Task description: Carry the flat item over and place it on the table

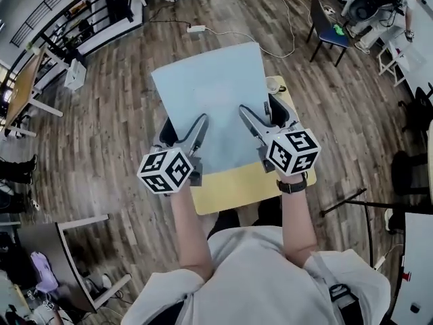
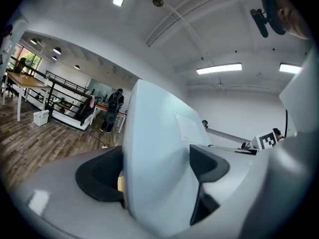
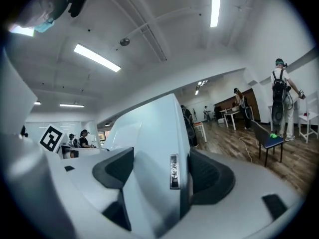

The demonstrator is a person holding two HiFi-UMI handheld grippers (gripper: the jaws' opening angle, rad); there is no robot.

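1. Left gripper point(image 1: 200, 123): jaws clamped on the near-left edge of the pale blue flat item point(image 1: 210, 97). In the left gripper view point(image 2: 155, 172) both dark pads point(image 2: 102, 176) press on the panel point(image 2: 159, 143), one on each face.
2. Right gripper point(image 1: 246, 114): jaws clamped on the near-right edge of the same panel. In the right gripper view point(image 3: 164, 174) the panel point(image 3: 152, 138) sits between the pads point(image 3: 212, 176), and a small label strip point(image 3: 173, 171) shows on its edge.
3. Both gripper views look up along the panel toward the ceiling, so it is tilted with its far end raised, running away from the person.
4. From the head view the panel hangs over a yellow table point(image 1: 233, 189). The table's near edge and right side stick out past the panel. Can't tell if the panel touches the tabletop.
5. A small white round object point(image 1: 275, 84) sits at the table's far-right corner, just beside the panel's right edge.
6. There is a dark watch point(image 1: 292, 185) on the right wrist.
7. The floor point(image 1: 115, 147) is wood plank. A white power strip point(image 1: 196, 28) with a trailing cable lies on it, far of the table.
8. Room: a dark chair point(image 1: 326, 26) stands far right, with something green on its seat, and a black railing point(image 1: 81, 15) is far left with a wood-top desk point(image 1: 24, 87) nearer along the left side. A person point(image 3: 280, 101) stands at the right in the right gripper view.
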